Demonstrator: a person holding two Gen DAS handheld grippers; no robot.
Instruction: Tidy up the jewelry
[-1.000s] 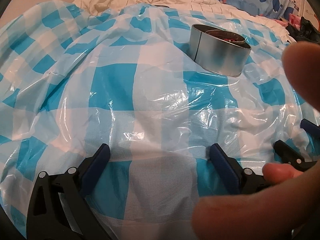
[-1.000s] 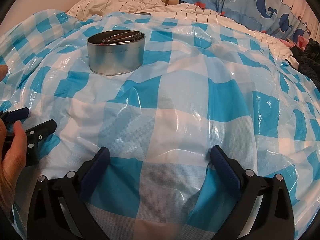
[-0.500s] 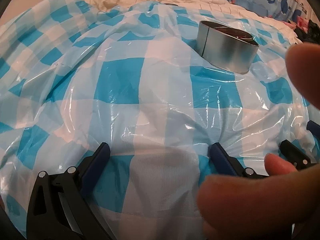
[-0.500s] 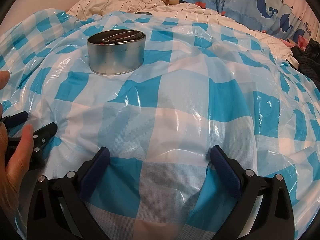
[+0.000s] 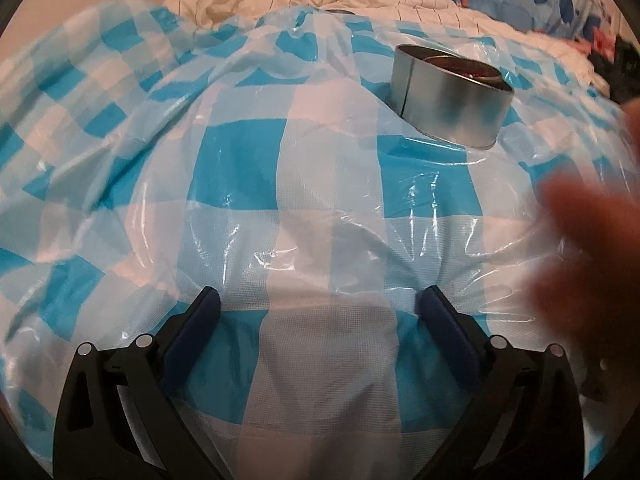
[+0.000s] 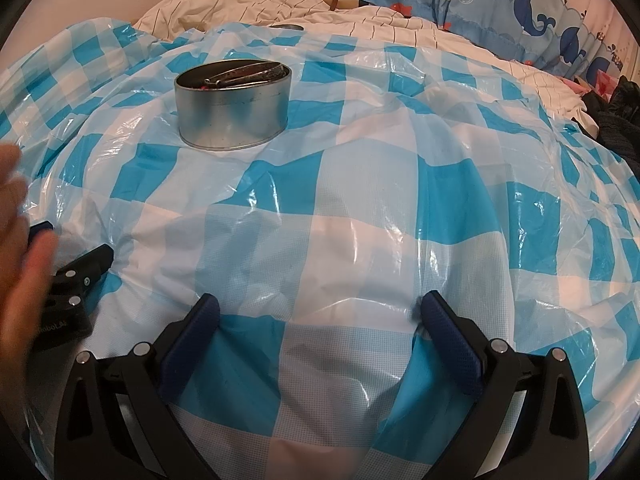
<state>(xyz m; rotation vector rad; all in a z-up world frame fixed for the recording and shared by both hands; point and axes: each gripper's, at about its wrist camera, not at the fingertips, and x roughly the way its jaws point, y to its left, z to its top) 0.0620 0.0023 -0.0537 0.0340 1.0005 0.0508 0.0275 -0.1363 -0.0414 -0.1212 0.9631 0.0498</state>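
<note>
A round silver tin [image 6: 234,106] stands on the blue-and-white checked plastic sheet [image 6: 360,208], with metal jewelry pieces [image 6: 244,73] lying in it. In the left wrist view the same tin [image 5: 450,98] sits at the upper right, reddish items just visible inside. My left gripper [image 5: 320,320] rests open on the sheet, nothing between its blue pads. My right gripper [image 6: 320,320] is open too, well short of the tin. The left gripper's black fingers [image 6: 86,266] show at the right wrist view's left edge, beside a blurred hand [image 6: 24,264].
A blurred hand [image 5: 588,240] fills the right side of the left wrist view. Behind the sheet lie a white striped duvet [image 6: 280,4] and whale-print bedding [image 6: 520,4]. Dark clothing [image 6: 616,120] sits at the far right.
The hand on the left gripper has lifted off and now blurs in motion. The left wrist view has shifted, bringing the tin a little closer. The right gripper has not moved.
</note>
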